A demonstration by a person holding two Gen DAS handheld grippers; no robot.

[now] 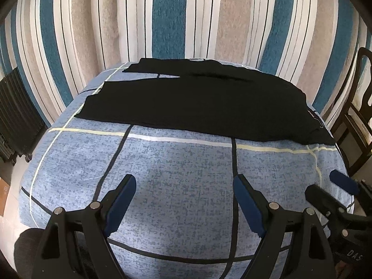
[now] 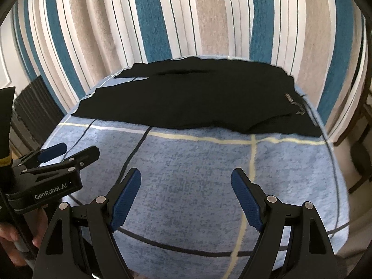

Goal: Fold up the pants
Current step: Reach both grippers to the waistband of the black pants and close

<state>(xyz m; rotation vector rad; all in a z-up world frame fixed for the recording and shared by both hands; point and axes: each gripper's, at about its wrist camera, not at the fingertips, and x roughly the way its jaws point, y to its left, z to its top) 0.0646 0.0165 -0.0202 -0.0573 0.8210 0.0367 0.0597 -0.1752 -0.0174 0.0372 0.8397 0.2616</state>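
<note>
Nearest: left gripper and right gripper, fingers spread wide, holding nothing, above blue-grey checked bedcover. Farther: black fabric pants flat across bed's far side, before striped curtain. Probably light, limp, slumping; best pinched at waistband and hem.

Left tool wide apart, holding nothing; right tool likewise, side by side.
</note>
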